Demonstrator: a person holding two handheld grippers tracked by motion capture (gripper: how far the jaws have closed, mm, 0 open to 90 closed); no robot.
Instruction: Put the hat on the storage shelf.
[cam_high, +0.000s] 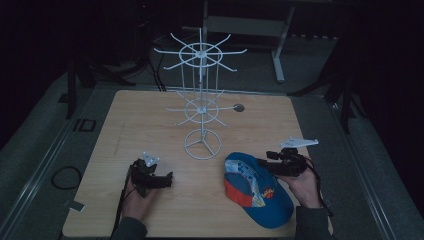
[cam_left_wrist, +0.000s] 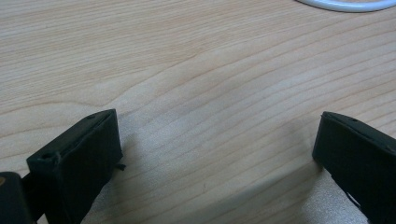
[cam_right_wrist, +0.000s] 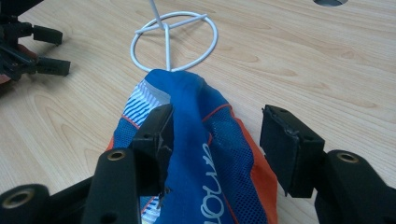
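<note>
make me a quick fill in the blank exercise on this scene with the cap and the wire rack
1. The blue and orange cap lies on the wooden ____.
2. The white wire rack stands on a base shaped like a ____.
3. The cap's fabric sits between the jaws of the ____ tool.
4. The left tool has its jaws ____, with bare wood between them.

Missing words: table; ring; right; open

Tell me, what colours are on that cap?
The cap is mostly blue with orange trim and a white striped patch, clearest in the right gripper view.
</note>
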